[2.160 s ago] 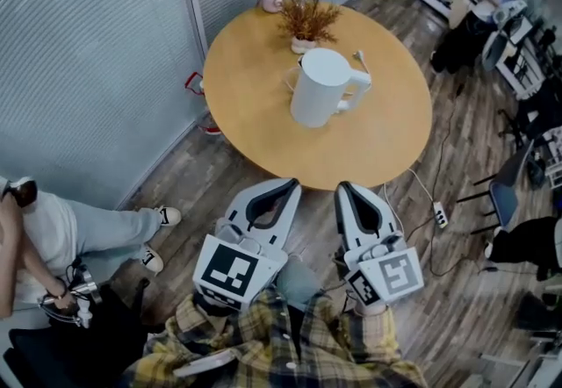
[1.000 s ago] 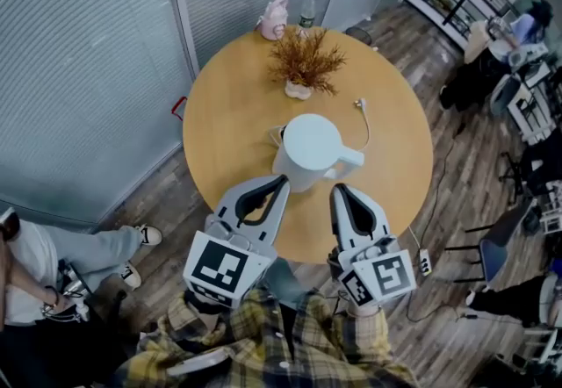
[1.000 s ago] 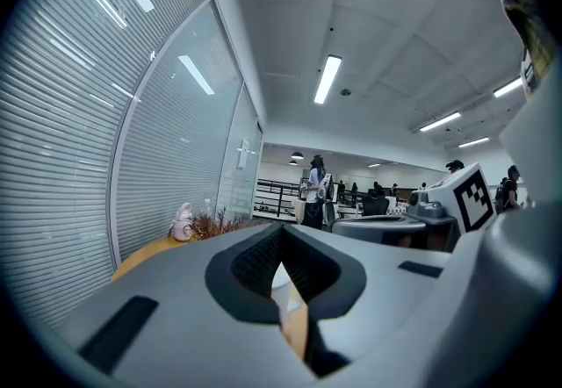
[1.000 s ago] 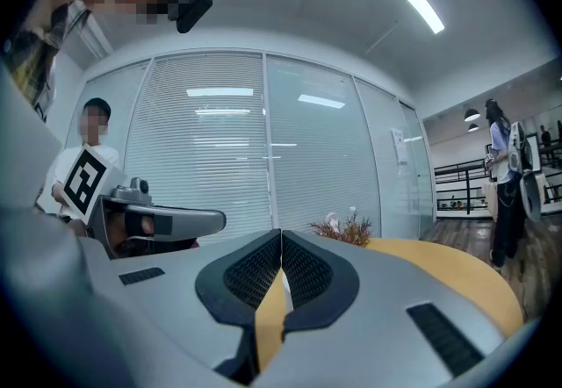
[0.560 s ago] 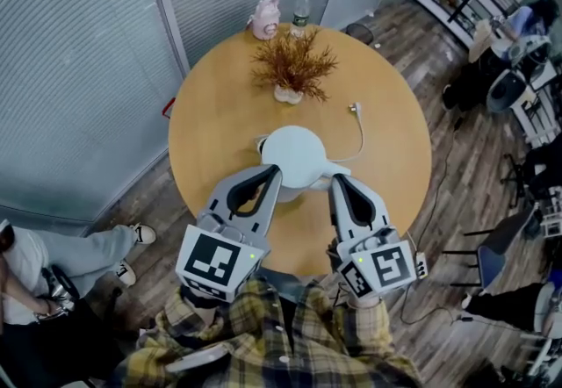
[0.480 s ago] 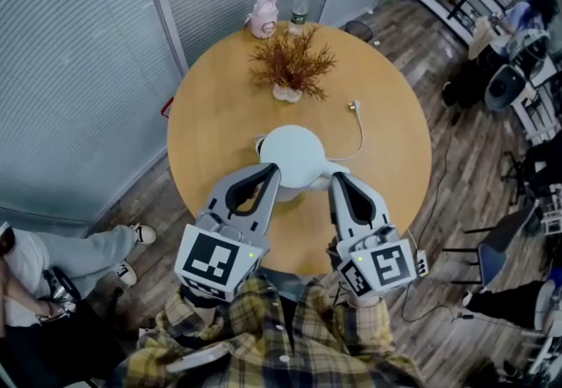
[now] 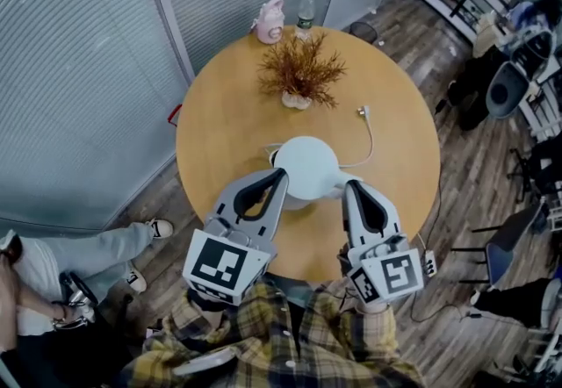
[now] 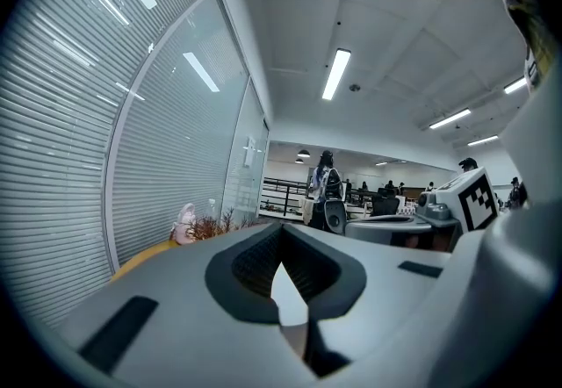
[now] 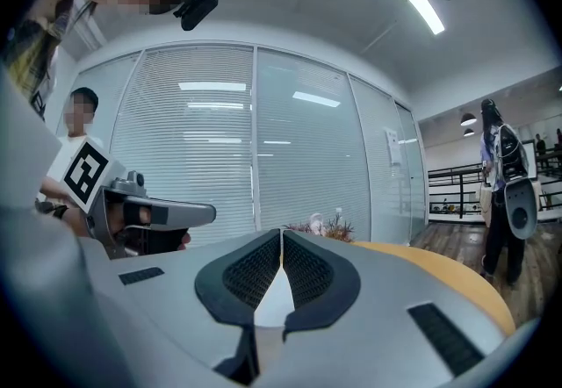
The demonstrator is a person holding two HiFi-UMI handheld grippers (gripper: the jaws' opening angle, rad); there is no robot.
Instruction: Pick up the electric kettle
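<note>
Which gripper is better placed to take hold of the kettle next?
Right. The right gripper has its tip beside the handle that sticks out of the kettle toward it; the left gripper faces only the round body. Both have jaws together, so it would need to open first.

The left gripper [image 7: 280, 173] and the right gripper [image 7: 350, 185] are held out side by side in front of the body, pointed forward and close to level. On the left gripper the jaws are closed tip to tip, with nothing caught between them. The right gripper's jaws are likewise pressed together and empty. A marker cube [image 7: 219, 268] is carried at the rear of each gripper. The arms are covered by yellow plaid sleeves [image 7: 351, 344].
</note>
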